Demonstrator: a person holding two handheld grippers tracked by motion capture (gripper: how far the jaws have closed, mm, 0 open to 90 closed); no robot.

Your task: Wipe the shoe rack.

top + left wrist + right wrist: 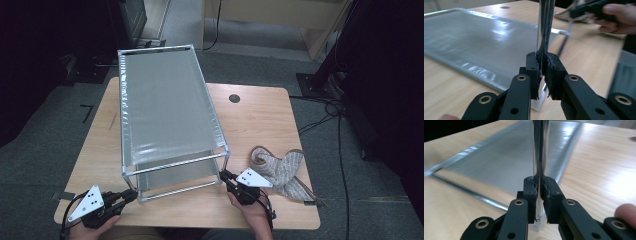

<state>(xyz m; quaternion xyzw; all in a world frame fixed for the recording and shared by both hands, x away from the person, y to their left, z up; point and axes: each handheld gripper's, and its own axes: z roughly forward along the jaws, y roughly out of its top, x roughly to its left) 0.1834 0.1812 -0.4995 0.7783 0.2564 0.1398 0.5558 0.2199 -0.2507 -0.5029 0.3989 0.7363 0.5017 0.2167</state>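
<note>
Lower left of the high view: left gripper (131, 196), fingers clamped on the near left post (545, 30) of the two-tier rack (167, 107). Rack stands centre-left on the worktop (260, 120), both mesh shelves bare. Lower centre-right: right gripper (225, 176) clamped on the near right post (539, 147). Grey slippers (282, 170) right of the rack, near the worktop's right edge; bare wood beyond them.

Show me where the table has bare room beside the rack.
Free: the table right of the rack, from the round hole down to the slippers, and a narrower strip along its left side. Crowded: the near edge, where both grippers clamp the rack's posts.
</note>
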